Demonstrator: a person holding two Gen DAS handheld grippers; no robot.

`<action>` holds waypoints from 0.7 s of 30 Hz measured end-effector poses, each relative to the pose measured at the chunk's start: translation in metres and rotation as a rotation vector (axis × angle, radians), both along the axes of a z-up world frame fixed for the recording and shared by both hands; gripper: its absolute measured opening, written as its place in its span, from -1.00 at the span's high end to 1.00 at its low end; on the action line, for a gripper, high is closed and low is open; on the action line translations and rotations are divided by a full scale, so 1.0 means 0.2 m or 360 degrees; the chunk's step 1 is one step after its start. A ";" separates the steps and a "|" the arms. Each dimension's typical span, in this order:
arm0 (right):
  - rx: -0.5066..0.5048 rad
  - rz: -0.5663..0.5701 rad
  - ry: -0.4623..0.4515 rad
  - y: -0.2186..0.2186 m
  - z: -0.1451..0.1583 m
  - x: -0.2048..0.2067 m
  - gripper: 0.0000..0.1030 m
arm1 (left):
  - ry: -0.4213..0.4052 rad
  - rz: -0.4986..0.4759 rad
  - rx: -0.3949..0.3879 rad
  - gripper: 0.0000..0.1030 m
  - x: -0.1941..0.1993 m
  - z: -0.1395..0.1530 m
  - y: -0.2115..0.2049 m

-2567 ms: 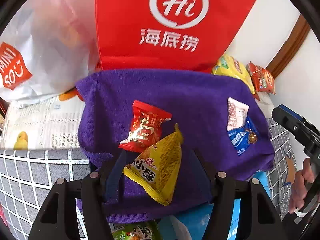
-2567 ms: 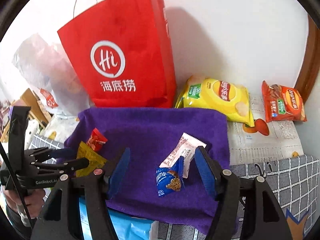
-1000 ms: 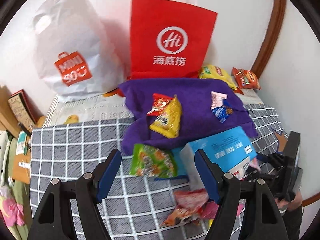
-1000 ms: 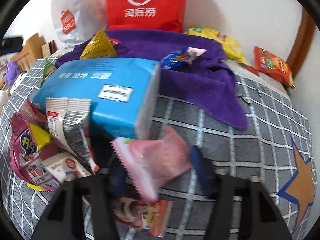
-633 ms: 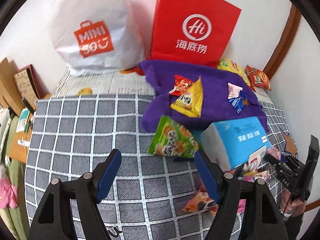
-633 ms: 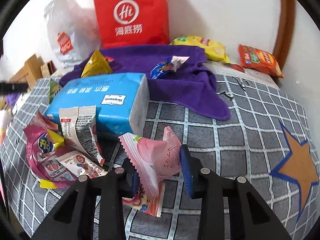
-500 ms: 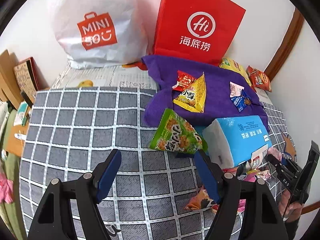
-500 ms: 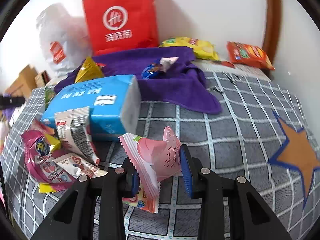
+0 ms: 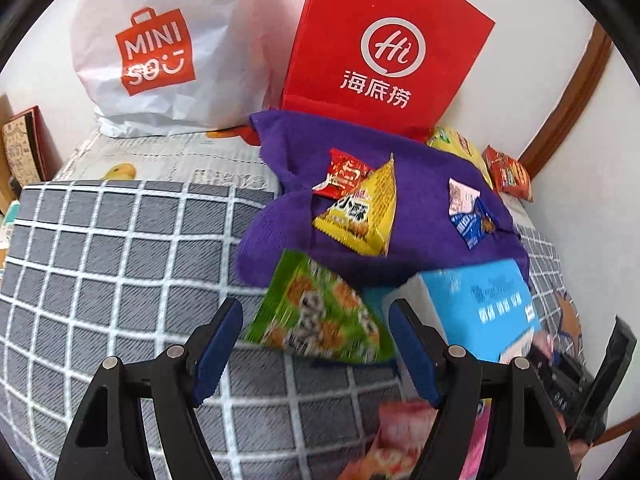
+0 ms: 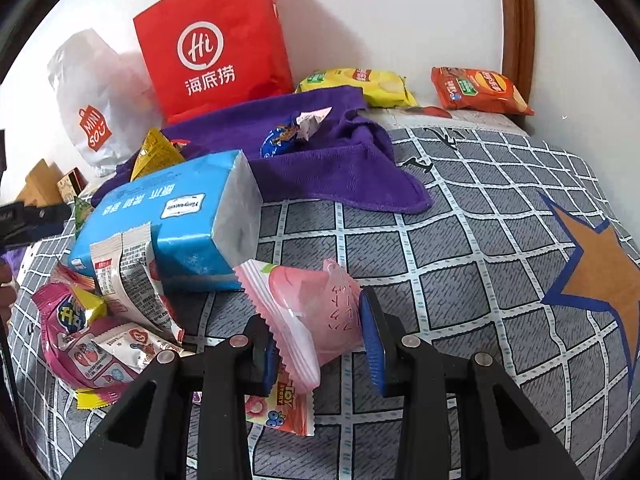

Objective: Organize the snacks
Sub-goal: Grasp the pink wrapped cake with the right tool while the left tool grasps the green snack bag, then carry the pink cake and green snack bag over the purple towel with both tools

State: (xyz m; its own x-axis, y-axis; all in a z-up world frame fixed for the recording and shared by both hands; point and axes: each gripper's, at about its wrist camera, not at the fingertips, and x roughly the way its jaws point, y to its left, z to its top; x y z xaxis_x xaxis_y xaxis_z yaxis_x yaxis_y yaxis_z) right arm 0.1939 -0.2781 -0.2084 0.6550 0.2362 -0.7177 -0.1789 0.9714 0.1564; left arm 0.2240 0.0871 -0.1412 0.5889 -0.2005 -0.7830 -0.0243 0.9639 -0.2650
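Observation:
My right gripper (image 10: 318,344) is shut on a pink snack packet (image 10: 308,312) and holds it above the checked cloth. My left gripper (image 9: 316,348) is open and empty, with a green snack bag (image 9: 320,316) lying between and just ahead of its fingers. A purple towel (image 9: 416,208) carries a red packet (image 9: 342,174), a yellow triangular packet (image 9: 360,212) and a blue and white packet (image 9: 466,212). The towel also shows in the right wrist view (image 10: 332,164). A pile of loose snack packets (image 10: 100,332) lies left of the right gripper.
A blue tissue pack (image 10: 172,220) lies by the pile and shows in the left wrist view (image 9: 480,308). A red paper bag (image 9: 384,60) and a white Miniso bag (image 9: 160,52) stand at the wall. Yellow (image 10: 360,84) and orange (image 10: 480,90) chip bags lie behind the towel.
My right gripper has closed on the pink packet and lifted it off the pile. My left gripper has drawn back from the towel, then moved in toward the green bag.

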 end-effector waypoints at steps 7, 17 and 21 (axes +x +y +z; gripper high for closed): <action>0.0018 0.0005 0.0012 0.00 -0.01 0.01 0.31 | 0.0117 0.0028 -0.0086 -0.42 0.13 -0.14 0.00; 0.0015 -0.0003 0.0026 0.00 -0.02 0.02 0.29 | 0.0124 -0.0024 -0.0163 0.00 0.12 -0.19 0.01; 0.0039 -0.0002 0.0026 -0.01 -0.02 0.02 0.29 | 0.0114 -0.0019 -0.0140 0.08 0.09 -0.17 0.01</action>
